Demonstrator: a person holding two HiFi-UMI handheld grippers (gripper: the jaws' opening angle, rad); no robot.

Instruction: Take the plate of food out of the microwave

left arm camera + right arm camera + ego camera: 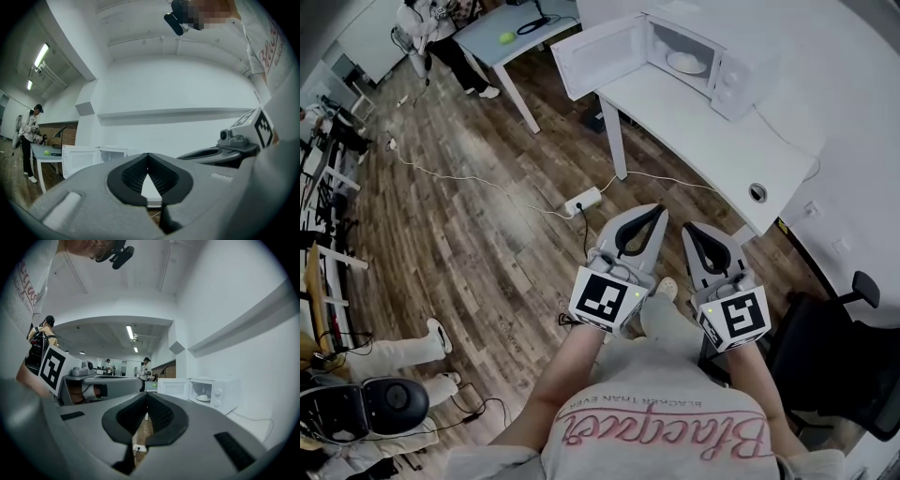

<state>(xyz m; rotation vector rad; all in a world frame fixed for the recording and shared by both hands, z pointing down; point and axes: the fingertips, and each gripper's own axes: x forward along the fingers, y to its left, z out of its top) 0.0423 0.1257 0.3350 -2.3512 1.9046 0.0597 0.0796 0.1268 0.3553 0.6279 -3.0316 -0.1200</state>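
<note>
Approach stage, by the look of it: well short of the microwave, with nothing reached yet.

Lower centre of the head view: left gripper (660,210) closed, tips pressed together, holding nothing. Just to its right, right gripper (687,228) likewise closed and empty. Both aimed up-frame towards the white surface (703,131).

To do this step well:
- Close the gap to the surface first.
- Spread the jaws of one gripper before entering the cavity, not inside it.
- Mind the door (591,58), swung wide to the left at upper centre. Come in to the right of it, square to the opening.
- Enter level and low, and take the plate by its near rim.
- Pinch firmly, the rim probably being smooth and slippery.
- Bring the other gripper to the opposite rim for support against sagging.
- Draw out straight and flat to keep the food from sliding.
- Clear the cavity's lip before lowering.

Containers:
- Microwave (727,80) at upper right of the head view, standing open on the surface.
- Inside, one pale plate (685,63), lying flat on the cavity floor, roughly centred.
- Too small to tell what food sits on it.
- Nothing else visible in there.
</note>
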